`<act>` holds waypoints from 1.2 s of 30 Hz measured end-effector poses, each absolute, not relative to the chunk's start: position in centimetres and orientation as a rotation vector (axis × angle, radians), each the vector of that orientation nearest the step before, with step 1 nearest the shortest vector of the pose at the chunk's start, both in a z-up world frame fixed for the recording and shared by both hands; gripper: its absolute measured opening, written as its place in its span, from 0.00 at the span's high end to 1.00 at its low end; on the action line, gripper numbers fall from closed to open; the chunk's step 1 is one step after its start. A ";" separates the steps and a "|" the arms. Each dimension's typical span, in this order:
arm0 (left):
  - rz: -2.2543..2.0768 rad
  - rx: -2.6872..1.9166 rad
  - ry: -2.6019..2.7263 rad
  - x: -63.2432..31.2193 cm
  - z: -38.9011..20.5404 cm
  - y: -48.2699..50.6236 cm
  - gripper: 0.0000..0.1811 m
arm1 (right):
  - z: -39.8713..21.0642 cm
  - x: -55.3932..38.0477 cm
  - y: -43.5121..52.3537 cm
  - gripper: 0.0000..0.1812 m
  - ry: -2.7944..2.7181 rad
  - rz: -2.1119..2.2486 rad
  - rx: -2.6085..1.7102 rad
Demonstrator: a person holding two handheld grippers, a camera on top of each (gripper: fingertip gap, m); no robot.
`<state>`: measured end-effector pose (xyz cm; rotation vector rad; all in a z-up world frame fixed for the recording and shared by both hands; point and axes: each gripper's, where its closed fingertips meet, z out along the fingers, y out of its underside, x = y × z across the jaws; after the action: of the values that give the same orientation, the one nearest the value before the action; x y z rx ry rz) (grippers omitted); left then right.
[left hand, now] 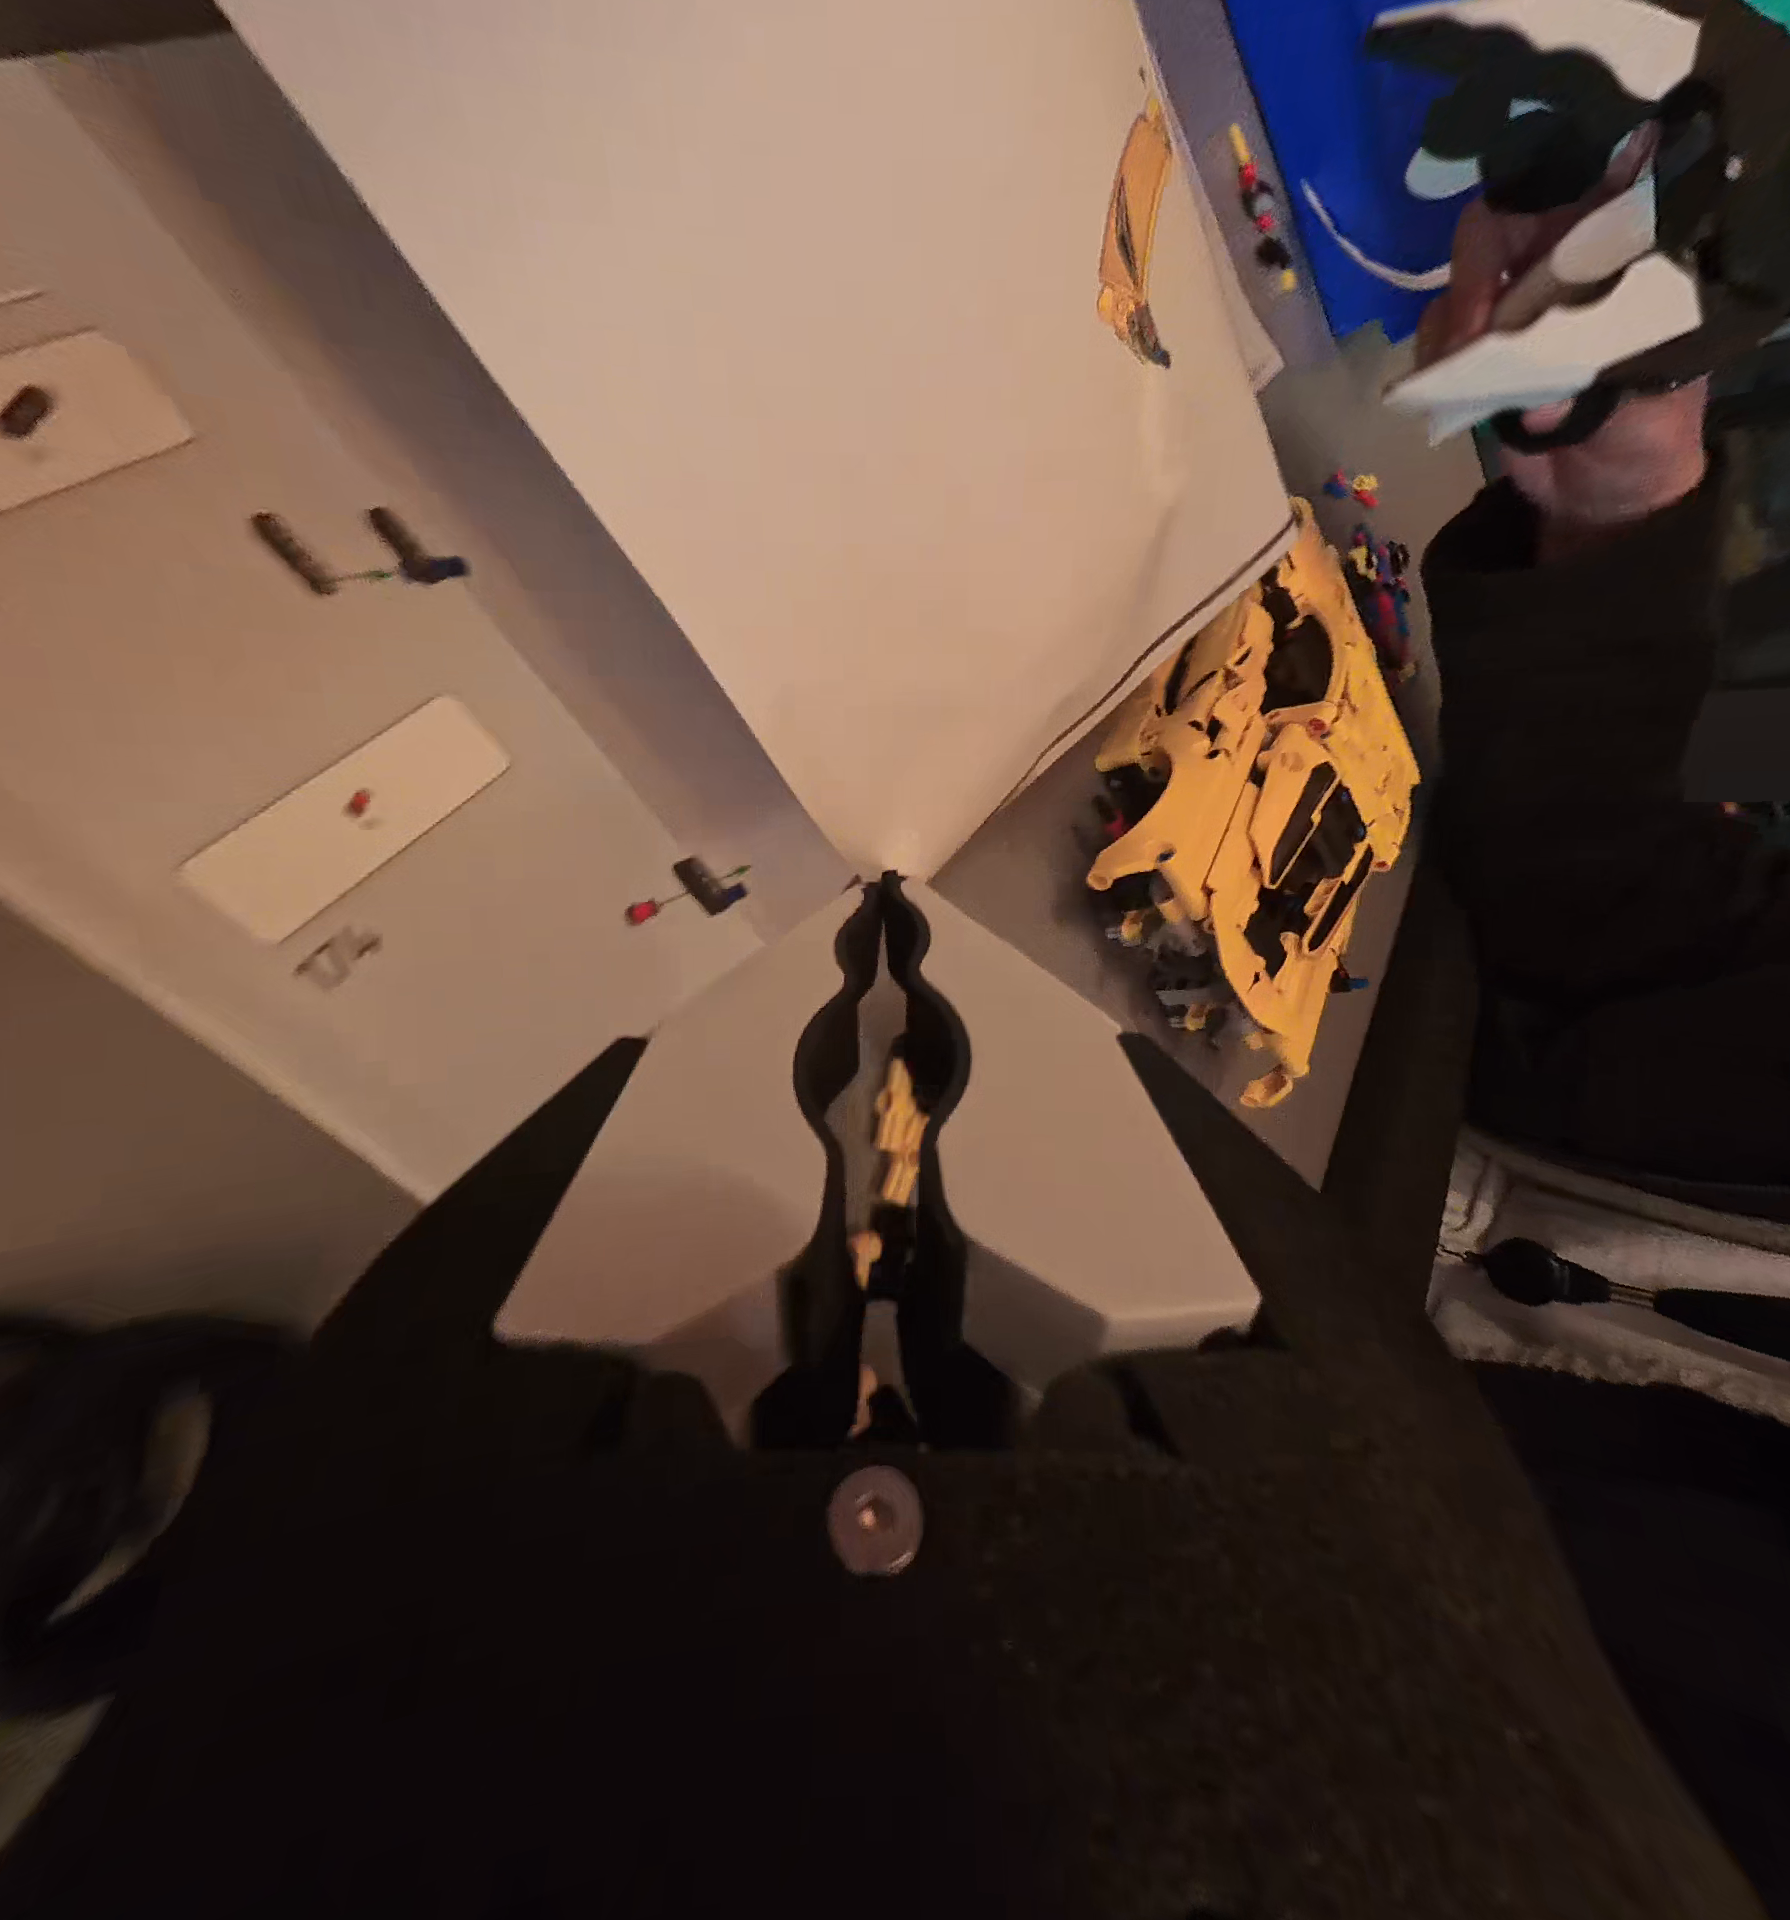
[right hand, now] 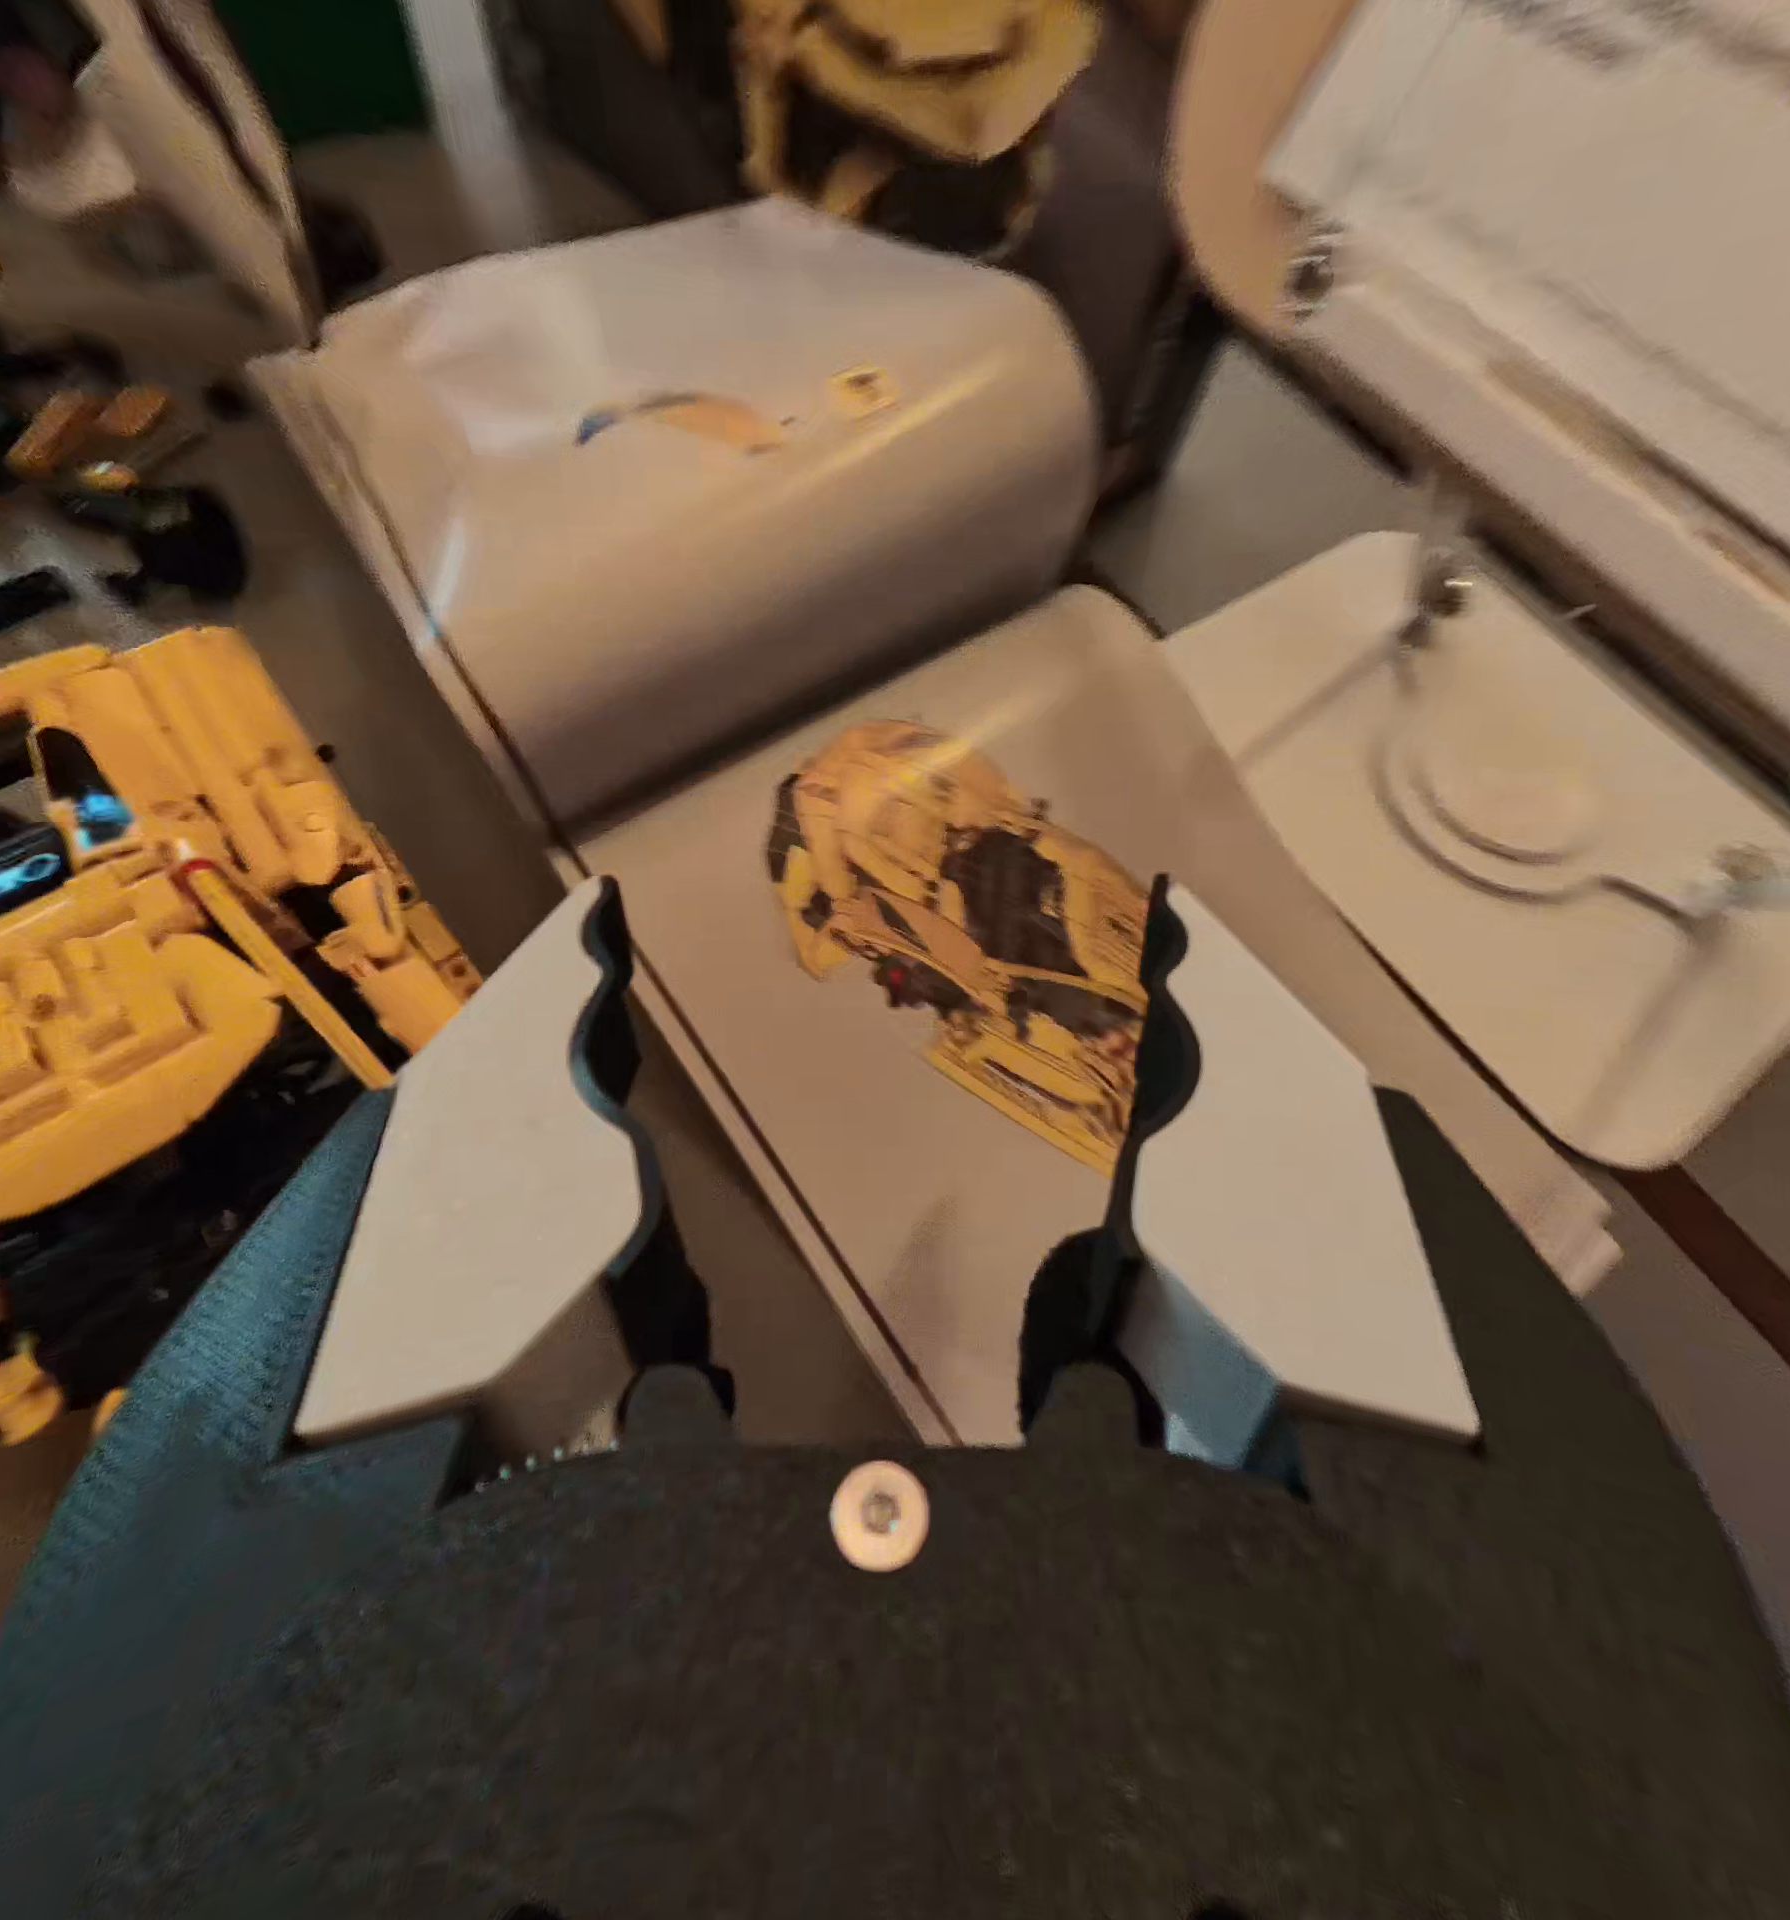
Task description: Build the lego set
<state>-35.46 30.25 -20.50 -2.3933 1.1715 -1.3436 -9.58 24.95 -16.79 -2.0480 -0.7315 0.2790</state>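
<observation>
A: Lego car [left hand: 1275,821] — yellow with black gaps, half-built, on the tabletop [left hand: 1016,862] beside the instruction booklet [left hand: 766,416].
B: Grippers?
A: Left gripper [left hand: 886,894] pinches a booklet page; right gripper [right hand: 875,1039] gapes, empty.

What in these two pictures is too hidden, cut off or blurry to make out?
- Left wrist view: the lifted page, pinched by the left gripper, hides most of the booklet beneath it and part of the yellow model.
- Left wrist view: the small loose pieces are too tiny to identify.
- Right wrist view: the yellow model is cut off by the left edge.
- Right wrist view: motion blur smears the booklet's car picture between the right gripper's open fingers.
</observation>
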 end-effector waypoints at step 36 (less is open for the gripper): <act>-0.815 -2.452 1.152 -37.6 -25.1 35.4 1.00 | -25.6 -19.6 33.0 0.38 -1.538 0.180 -2.422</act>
<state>-37.64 35.44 -25.07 -2.4518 1.1516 -0.8152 -19.57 32.95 -25.64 -2.4221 -1.5378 0.1799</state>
